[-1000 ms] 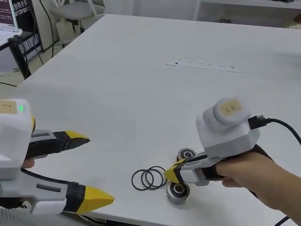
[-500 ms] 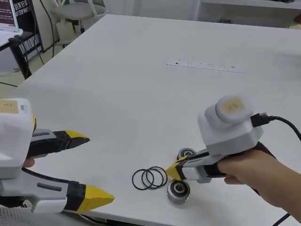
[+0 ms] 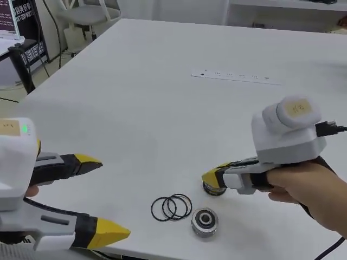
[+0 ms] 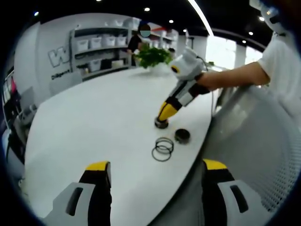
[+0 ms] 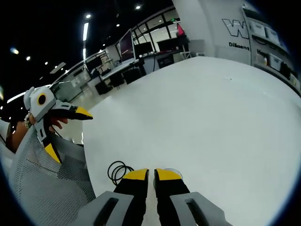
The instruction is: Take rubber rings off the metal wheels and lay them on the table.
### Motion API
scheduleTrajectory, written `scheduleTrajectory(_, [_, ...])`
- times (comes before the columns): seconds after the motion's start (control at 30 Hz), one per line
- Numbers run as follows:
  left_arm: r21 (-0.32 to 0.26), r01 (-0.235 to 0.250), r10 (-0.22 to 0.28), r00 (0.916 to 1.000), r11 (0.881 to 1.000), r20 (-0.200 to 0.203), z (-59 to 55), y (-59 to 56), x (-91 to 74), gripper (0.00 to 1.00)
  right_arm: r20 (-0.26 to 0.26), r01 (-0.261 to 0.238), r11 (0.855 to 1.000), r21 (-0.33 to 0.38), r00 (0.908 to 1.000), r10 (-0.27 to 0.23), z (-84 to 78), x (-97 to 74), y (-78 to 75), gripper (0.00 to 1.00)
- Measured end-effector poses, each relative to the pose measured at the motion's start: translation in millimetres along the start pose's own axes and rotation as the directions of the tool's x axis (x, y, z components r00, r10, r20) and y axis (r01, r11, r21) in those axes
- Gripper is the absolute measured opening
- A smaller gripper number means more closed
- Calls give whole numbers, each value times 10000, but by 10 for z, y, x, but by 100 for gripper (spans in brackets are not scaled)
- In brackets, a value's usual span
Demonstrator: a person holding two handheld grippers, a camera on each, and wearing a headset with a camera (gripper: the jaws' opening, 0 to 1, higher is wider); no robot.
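Note:
Three black rubber rings [image 3: 172, 207] lie overlapping on the white table [image 3: 162, 108] near its front edge. One metal wheel [image 3: 205, 221] lies flat just right of them. A second wheel [image 3: 213, 188] sits behind it, partly covered by my right gripper [image 3: 209, 177], whose yellow tips are shut and rest on it. From the left gripper view the right gripper [image 4: 167, 110] points down onto that wheel [image 4: 161, 123], with the other wheel [image 4: 182, 135] and the rings [image 4: 163, 148] nearer. My left gripper [image 3: 114, 196] is open at the table's left front corner, with nothing in it.
A white power strip [image 3: 237, 76] lies far back on the table. A black rack [image 3: 24, 49] and an office chair [image 3: 87, 13] stand beyond the left edge. A black cable [image 3: 331, 129] trails from the right gripper. The rings [image 5: 117, 172] lie left of the right gripper [image 5: 154, 173].
My right gripper has moved back and to the right, from between the two wheels to the far wheel. The rings, the near wheel and the left gripper stay put.

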State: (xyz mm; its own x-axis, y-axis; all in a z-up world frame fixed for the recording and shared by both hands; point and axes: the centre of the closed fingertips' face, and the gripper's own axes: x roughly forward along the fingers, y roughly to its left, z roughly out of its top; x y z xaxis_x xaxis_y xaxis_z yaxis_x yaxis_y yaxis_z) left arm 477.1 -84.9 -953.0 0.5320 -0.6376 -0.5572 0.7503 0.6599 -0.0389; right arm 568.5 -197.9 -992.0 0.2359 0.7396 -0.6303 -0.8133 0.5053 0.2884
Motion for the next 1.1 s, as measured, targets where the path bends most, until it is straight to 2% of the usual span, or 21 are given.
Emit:
scheduleTrajectory(0.03, [-8,24,-24,10000,10000,31,10,-7,-1,80,48,18,10000,-14,10000,-18,10,-13,7,3])
scheduleTrajectory(0.13, [-88,222,-217,9983,9997,533,116,-44,-22,81,292,143,9999,28,9995,-144,53,-62,-30,3])
scheduleTrajectory(0.2, [-50,168,-165,9984,9998,545,127,-30,-23,81,364,251,9996,132,9990,-256,58,-86,-80,4])
scheduleTrajectory(0.27, [311,125,-140,9987,9994,489,164,-29,-37,81,405,337,9992,222,9986,-346,58,-100,-136,4])
scheduleTrajectory(0.43, [896,370,-472,9923,9953,1147,470,-142,-70,81,496,566,9970,527,9970,-592,53,-144,-229,4])
scheduleTrajectory(0.6, [1745,362,-595,9897,9840,1298,756,-178,-53,80,645,679,9950,726,9953,-726,74,-195,-280,5])
scheduleTrajectory(0.67, [2363,233,-592,9875,9714,1459,870,-154,-34,79,656,652,9943,840,9953,-708,70,-206,-299,6])
scheduleTrajectory(0.8, [2686,240,-635,9882,9629,1394,1002,-99,59,76,407,734,9932,905,9962,-773,-6,-214,-338,10])
scheduleTrajectory(0.87, [2928,218,-700,9854,9559,1554,1098,-75,119,76,210,840,9936,761,9961,-859,-46,-220,-360,10])
scheduleTrajectory(1.0, [2918,196,-739,9816,9563,1763,1235,-9,253,73,154,741,9940,801,9970,-756,-63,-226,-351,12])
scheduleTrajectory(1.1, [2838,221,-846,9740,9586,2100,1355,6,353,72,30,704,9946,759,9975,-708,-91,-230,-346,12])
